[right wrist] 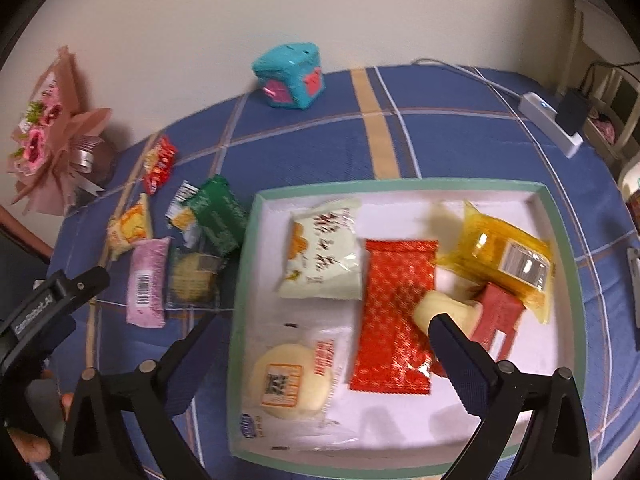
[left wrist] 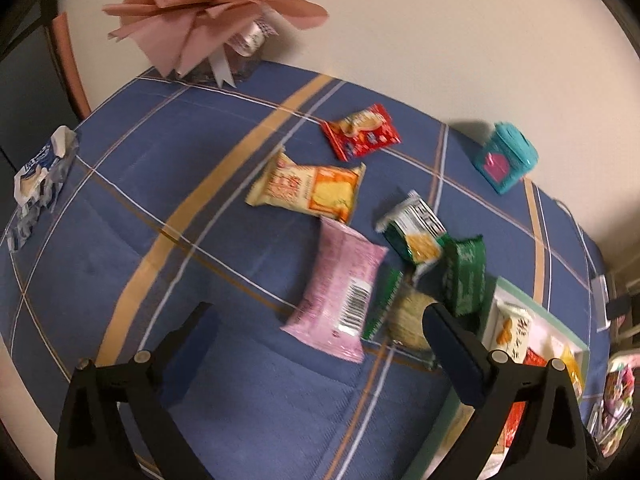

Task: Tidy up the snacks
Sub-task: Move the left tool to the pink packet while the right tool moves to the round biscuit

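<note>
1. The tabletop (right wrist: pixel 460 140) wears a blue cloth crossed by tan and white stripes.
2. The tray (right wrist: pixel 558 216) has a mint-green rim and a white floor.
3. In it, the large wrapper (right wrist: pixel 394 312) is red with a small gold lattice; to its right the yellow packet (right wrist: pixel 496 248) is translucent amber.
4. Left of the tray, the pink packet (right wrist: pixel 146 280) bears a black-and-white barcode.
5. The green packet (right wrist: pixel 218 216) is dark green.
6. At the far edge, the box (right wrist: pixel 290 76) is teal with pink patches.
7. The bouquet wrap (left wrist: pixel 208 12) is dusty pink.
</note>
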A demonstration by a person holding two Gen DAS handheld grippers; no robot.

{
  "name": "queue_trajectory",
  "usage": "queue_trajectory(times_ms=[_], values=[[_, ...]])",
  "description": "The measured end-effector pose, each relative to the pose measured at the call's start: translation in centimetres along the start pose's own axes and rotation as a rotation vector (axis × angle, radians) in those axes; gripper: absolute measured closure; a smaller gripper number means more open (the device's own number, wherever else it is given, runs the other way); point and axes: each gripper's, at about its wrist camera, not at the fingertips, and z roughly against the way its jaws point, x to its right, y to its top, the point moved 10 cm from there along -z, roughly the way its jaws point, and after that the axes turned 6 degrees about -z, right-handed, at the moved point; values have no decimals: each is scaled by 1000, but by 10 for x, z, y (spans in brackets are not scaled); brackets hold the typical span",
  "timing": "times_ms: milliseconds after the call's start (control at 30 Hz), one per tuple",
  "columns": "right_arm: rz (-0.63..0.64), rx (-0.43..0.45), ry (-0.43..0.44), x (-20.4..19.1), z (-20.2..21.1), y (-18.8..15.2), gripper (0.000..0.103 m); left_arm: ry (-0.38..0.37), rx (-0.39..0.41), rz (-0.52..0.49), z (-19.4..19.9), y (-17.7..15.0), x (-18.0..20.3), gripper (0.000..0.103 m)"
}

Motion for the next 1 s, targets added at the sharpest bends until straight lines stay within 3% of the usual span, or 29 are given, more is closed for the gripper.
queue_trajectory(times_ms=[233,433,733,867,1000], values=[[25,22,58,-21,1,0,0,28,27,14,0,10,-16,1],[79,37,38,-29,-4,-2,0,65,34,57,0,14,-28,1],[105,33,59,-48,-14,0,0,8,-11,150,-18,15,-43,1],[123,12,49,-58,-23,1,0,-21,-7,141,-26,18,-42,1],[140,-1,55,-73,-29,3,0,-1,1,95,-30,21,-41,1]])
